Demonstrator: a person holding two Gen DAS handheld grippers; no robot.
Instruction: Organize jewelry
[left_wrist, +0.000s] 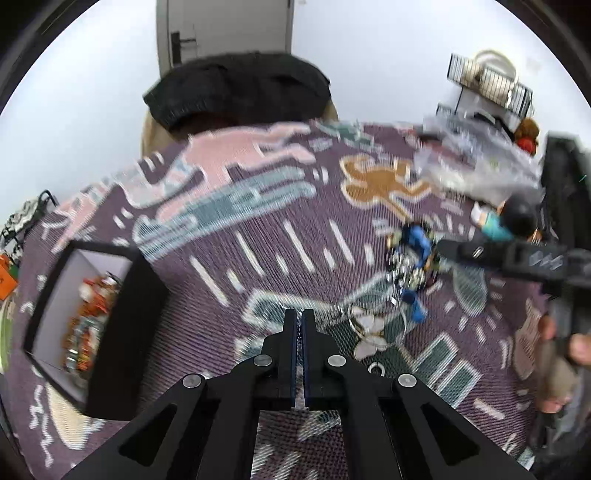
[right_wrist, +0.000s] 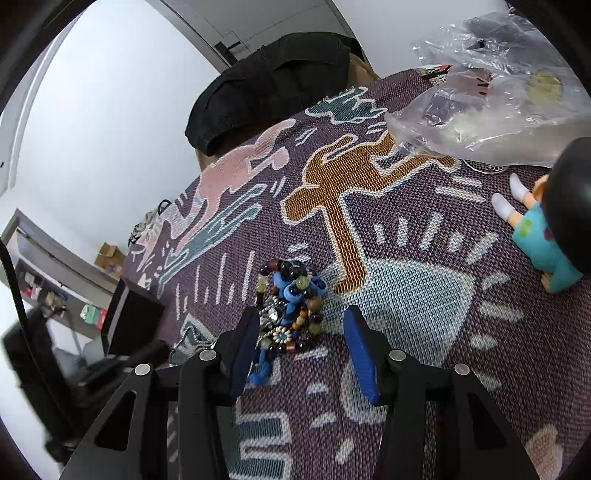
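A pile of beaded jewelry (right_wrist: 291, 306) with blue, green and dark beads lies on the patterned cloth; it also shows in the left wrist view (left_wrist: 410, 258). My right gripper (right_wrist: 301, 321) is open, its blue-padded fingers on either side of the pile's near end, just above the cloth. My left gripper (left_wrist: 299, 317) is shut and empty above the cloth. A black box (left_wrist: 122, 332) with a white lining holds several pieces of jewelry at the left. A white flower-shaped piece (left_wrist: 369, 332) lies right of my left gripper.
A doll (right_wrist: 546, 221) in a teal dress lies at the right. A clear plastic bag (right_wrist: 491, 92) lies at the far right. A dark garment (left_wrist: 236, 88) hangs on a chair behind the table. A wire rack (left_wrist: 487, 85) stands at the back right.
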